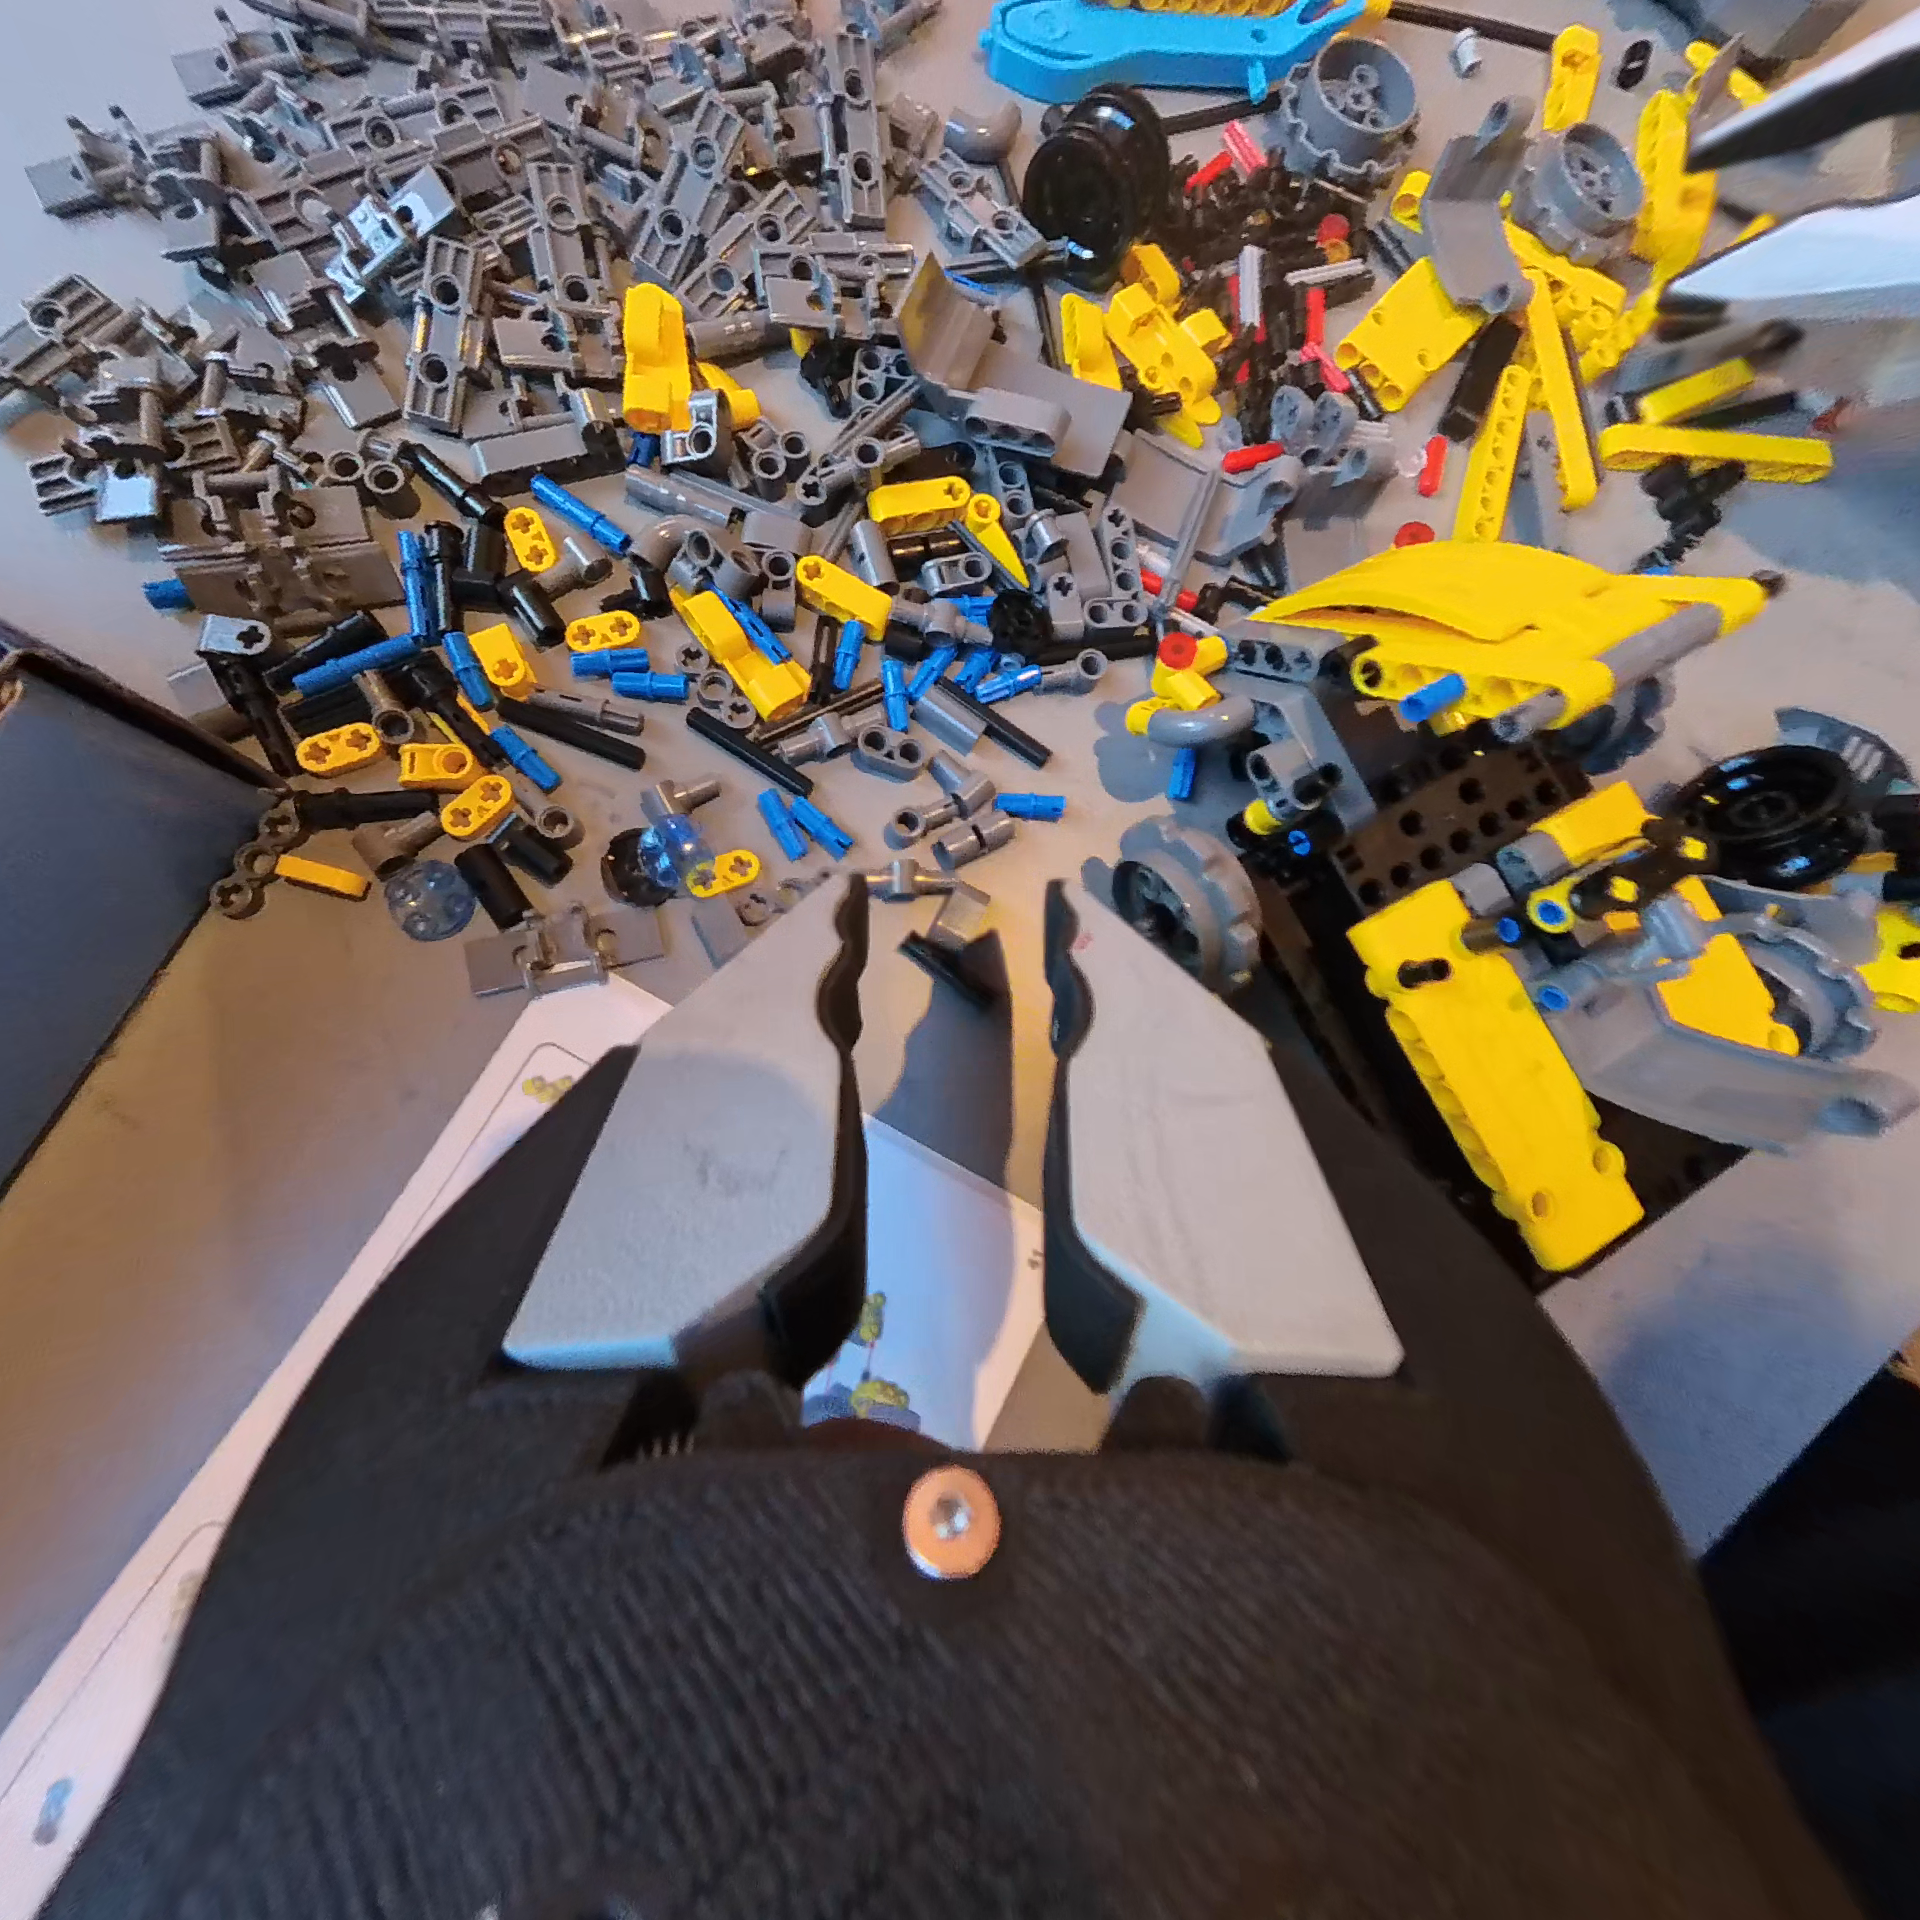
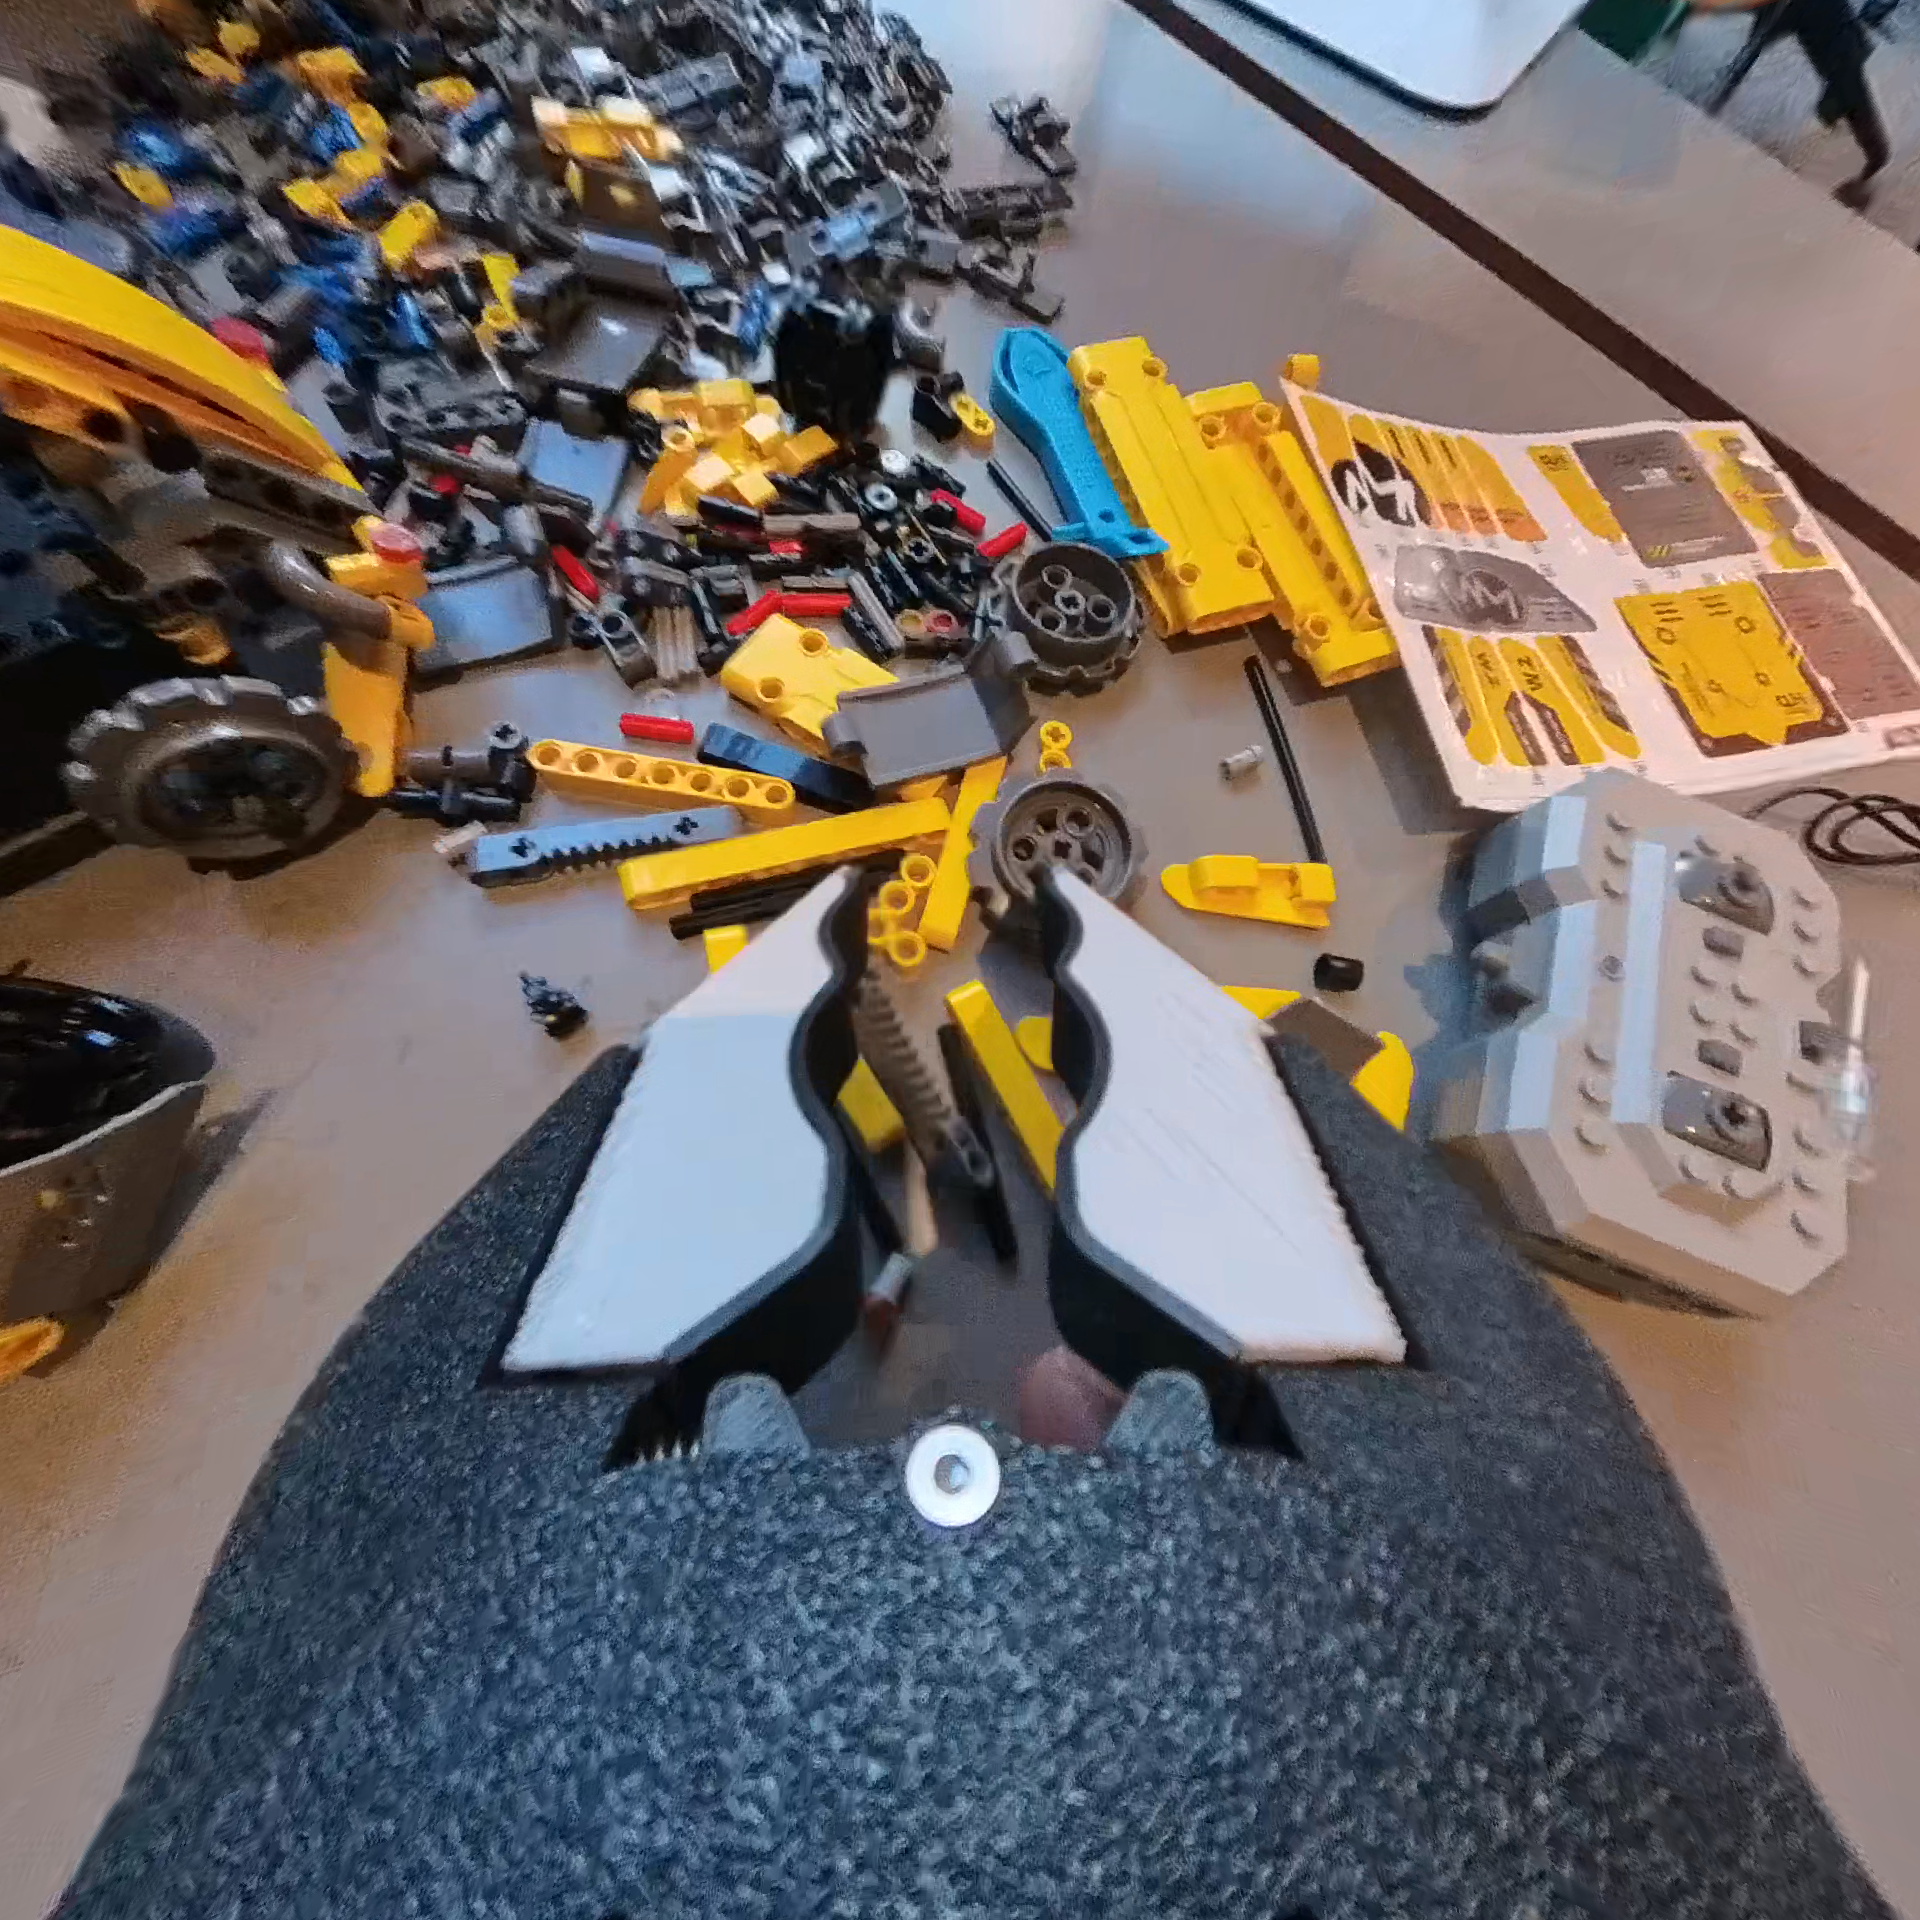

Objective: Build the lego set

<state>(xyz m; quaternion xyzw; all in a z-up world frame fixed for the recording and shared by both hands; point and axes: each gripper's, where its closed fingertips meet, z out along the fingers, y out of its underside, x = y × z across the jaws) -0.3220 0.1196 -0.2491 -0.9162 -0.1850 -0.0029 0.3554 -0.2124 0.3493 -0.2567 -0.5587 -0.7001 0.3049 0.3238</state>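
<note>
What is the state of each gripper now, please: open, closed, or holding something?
Left gripper: open, holding nothing, above small grey pieces.
Right gripper: open, holding nothing, above yellow beams and a grey wheel hub.

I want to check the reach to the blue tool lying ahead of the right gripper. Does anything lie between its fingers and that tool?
Yes. Between the right gripper and the blue tool lie a grey toothed wheel hub right at the fingertips, a grey curved panel beyond it, and a second hub beside the tool's near end.
</note>
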